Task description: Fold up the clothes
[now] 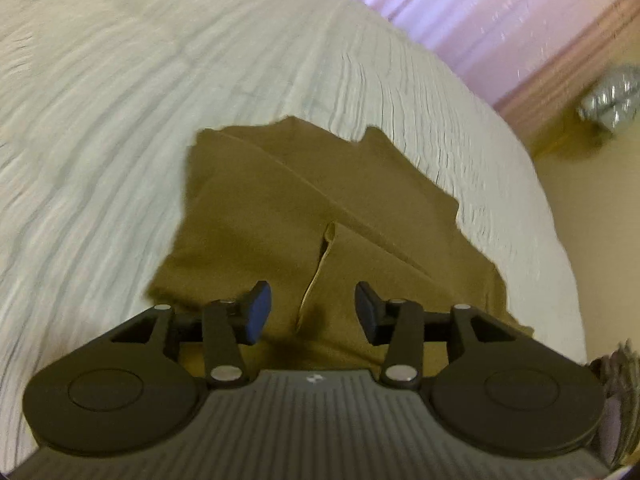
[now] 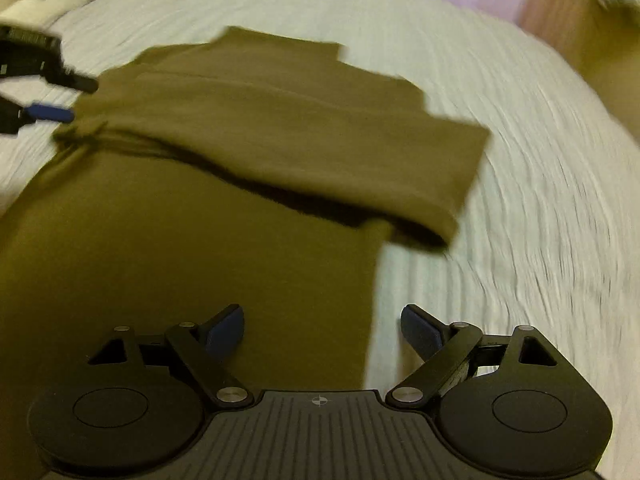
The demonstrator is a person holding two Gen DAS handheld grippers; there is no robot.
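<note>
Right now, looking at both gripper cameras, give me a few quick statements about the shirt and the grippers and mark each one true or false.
1. The olive garment lies on a pale ribbed bedspread. True.
2. The right gripper is clamped on the cloth. False: its jaws stand open, holding nothing.
3. The left gripper is open above the garment. True.
4. The garment is spread out in a single flat layer. False: one part is folded over the rest.
5. Pinkish curtains hang beyond the bed. True.

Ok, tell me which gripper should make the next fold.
Probably the right gripper: it is open and straddles the olive garment's free side edge, while the left gripper hovers open over mid-cloth.
</note>
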